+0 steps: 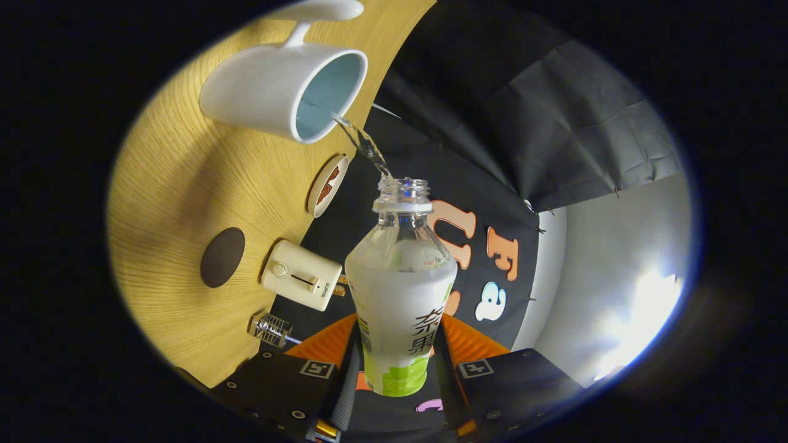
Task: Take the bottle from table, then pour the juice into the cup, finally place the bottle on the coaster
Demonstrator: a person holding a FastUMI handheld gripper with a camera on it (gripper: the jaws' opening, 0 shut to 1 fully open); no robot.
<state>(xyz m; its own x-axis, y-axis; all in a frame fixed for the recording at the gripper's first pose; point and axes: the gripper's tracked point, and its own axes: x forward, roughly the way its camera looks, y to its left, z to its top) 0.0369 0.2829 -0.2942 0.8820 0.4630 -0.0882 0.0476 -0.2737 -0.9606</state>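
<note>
Bottle (400,289): clear plastic, uncapped, with a white and green label; clamped between the two fingers and tipped so that its open neck points at the cup.
Gripper (397,363): both fingers press the labelled lower body of the bottle, one on each side, so the tongs are pinching the bottle.
Juice stream (364,144): a thin, clear stream leaves the bottle's mouth and arcs to the rim of the cup, entering at the lip nearest the bottle.
Cup (283,89): white mug with a pale blue interior, standing on the wooden table (166,184) just beyond the bottle's mouth; its handle is on the side away from the bottle. The liquid level inside cannot be judged from this angle.
Liquid in bottle: the upper body looks pale and cloudy; how much remains is hard to tell.
Coaster (222,257): dark oval disc lying flat on the table, well apart from the cup and bare.
Small dish (328,185): round, white-rimmed, with something brown inside, on the table edge between the cup and the bottle's neck.
Cream box (301,275): small appliance-like block with a dial, just beside the coaster.
Glass object (271,329): small ribbed clear piece near the cream box, possibly a jar.
</note>
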